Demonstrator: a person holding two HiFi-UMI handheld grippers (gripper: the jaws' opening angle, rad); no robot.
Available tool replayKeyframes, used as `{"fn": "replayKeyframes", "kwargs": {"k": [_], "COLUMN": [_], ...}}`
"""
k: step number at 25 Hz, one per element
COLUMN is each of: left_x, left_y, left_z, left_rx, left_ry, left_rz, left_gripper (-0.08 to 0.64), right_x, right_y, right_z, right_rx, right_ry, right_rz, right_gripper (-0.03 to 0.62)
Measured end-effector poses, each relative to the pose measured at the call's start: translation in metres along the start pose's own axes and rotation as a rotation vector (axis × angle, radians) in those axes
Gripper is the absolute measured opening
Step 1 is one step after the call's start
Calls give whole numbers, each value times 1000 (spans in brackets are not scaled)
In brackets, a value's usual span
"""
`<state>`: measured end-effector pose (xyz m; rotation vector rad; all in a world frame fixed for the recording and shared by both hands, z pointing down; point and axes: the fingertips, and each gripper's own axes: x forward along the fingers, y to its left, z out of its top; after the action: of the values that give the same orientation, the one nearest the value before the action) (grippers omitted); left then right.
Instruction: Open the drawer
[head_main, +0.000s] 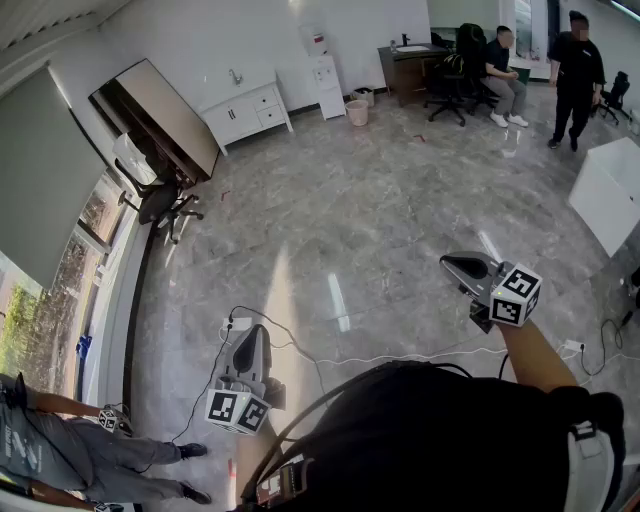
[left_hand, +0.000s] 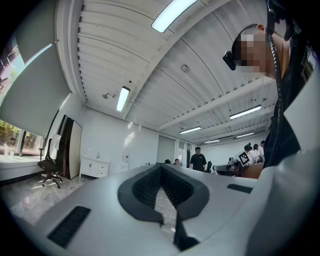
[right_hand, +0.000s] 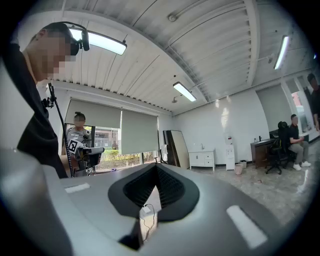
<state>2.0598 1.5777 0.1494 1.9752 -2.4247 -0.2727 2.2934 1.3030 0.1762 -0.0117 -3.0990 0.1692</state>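
A white cabinet with drawers stands against the far wall, well away from both grippers; it also shows small in the left gripper view and the right gripper view. My left gripper is held low at the left over the floor, its jaws together with nothing between them. My right gripper is held out at the right, pointing across the room. Its jaws meet at the tip and hold nothing.
A white box-like table stands at the right. An office chair is by the window at left. A power strip and cables lie on the marble floor. One person sits and one stands at the back right; another sits at the lower left.
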Motion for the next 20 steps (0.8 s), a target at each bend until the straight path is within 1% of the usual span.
{"fn": "replayKeyframes", "kwargs": {"k": [15,18,20], "left_x": [10,12,15], "left_y": [-7,-7,-9], "left_z": [-3,-4,-4], "left_rx": [1,5,8], "left_ry": [2,5,9], "left_rz": [-21,-27,-29], "left_gripper": [-3,-3,-3], "right_x": [-4,-3,-6], "right_y": [-7,-10,-18], "right_z": [-5,-9,-12], "right_rx": [8,25,54], "right_ry": [-2,5,13], "right_rz": [-3,-12,-29], "right_gripper": [-5,-5,-5]}}
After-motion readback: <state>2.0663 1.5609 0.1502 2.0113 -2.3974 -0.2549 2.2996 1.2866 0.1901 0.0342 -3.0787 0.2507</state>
